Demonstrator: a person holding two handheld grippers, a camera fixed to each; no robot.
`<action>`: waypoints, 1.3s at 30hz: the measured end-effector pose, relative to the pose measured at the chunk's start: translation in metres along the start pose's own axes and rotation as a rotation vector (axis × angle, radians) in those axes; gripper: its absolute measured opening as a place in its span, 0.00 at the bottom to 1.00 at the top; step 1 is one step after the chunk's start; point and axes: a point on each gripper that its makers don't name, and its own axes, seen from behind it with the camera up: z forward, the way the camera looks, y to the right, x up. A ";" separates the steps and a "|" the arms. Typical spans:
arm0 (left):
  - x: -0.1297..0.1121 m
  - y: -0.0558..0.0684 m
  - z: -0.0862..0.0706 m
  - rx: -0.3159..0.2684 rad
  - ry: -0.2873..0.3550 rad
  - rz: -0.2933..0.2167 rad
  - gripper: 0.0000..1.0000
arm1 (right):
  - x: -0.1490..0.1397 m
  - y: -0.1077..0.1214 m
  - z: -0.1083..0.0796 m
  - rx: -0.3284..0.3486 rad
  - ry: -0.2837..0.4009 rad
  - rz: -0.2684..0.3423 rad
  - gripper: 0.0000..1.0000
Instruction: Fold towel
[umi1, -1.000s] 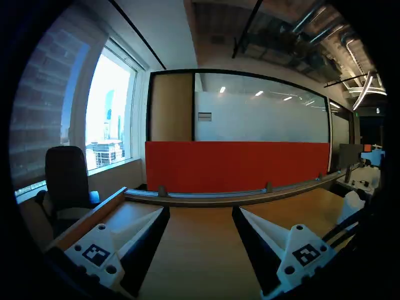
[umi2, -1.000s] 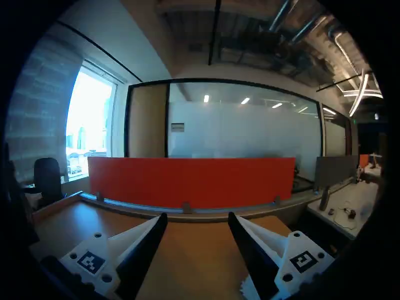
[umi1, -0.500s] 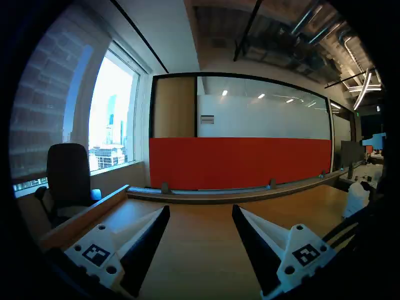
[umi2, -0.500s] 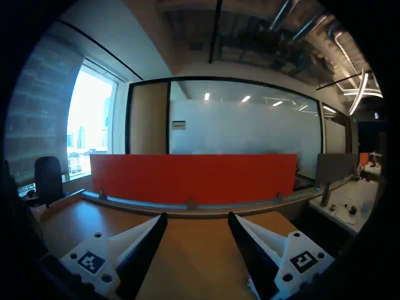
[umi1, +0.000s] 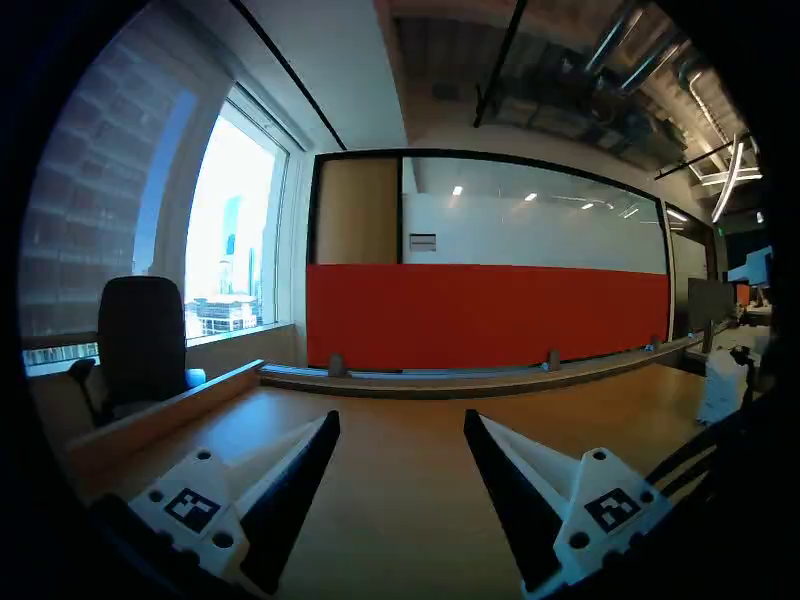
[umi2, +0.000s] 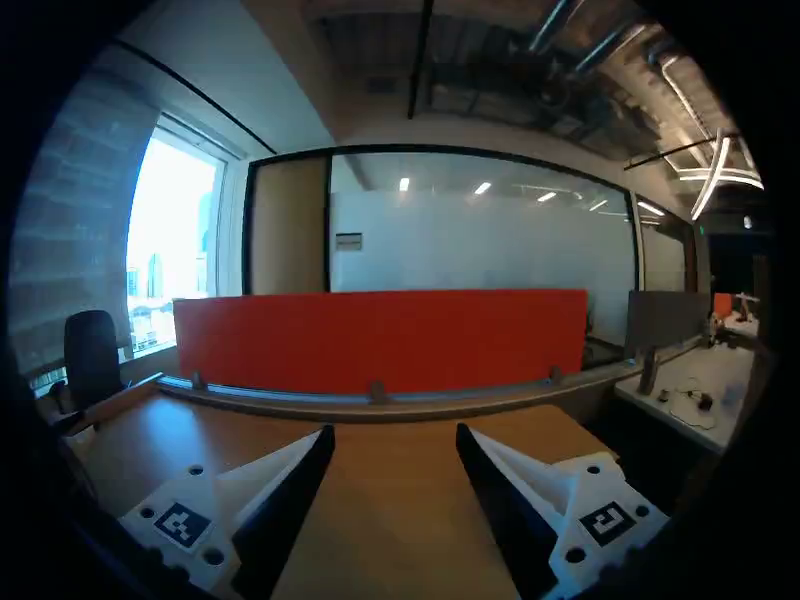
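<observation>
my left gripper (umi1: 400, 455): jaws spread, holding nothing | my right gripper (umi2: 393, 462): jaws spread, holding nothing | both over worktop (umi1: 400, 530), facing red partition (umi2: 380, 340) | towel: cannot tell which way it lies, or which hand is nearer

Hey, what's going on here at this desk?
A person is holding two grippers low over a wooden desk, both aimed at the orange divider along its far edge. The left gripper and the right gripper are both open, with bare desk between their fingers. Nothing is gripped, so the folding does not look under way.
</observation>
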 end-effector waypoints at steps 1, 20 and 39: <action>-0.003 0.001 0.000 0.001 0.001 -0.002 0.92 | -0.001 0.000 0.000 0.001 0.001 0.000 0.93; -0.049 0.009 -0.001 0.003 0.014 0.035 0.92 | -0.037 0.009 0.004 -0.004 0.009 0.004 0.93; -0.071 0.001 0.000 0.016 -0.002 0.021 0.92 | -0.042 0.001 0.011 0.007 0.011 -0.005 0.94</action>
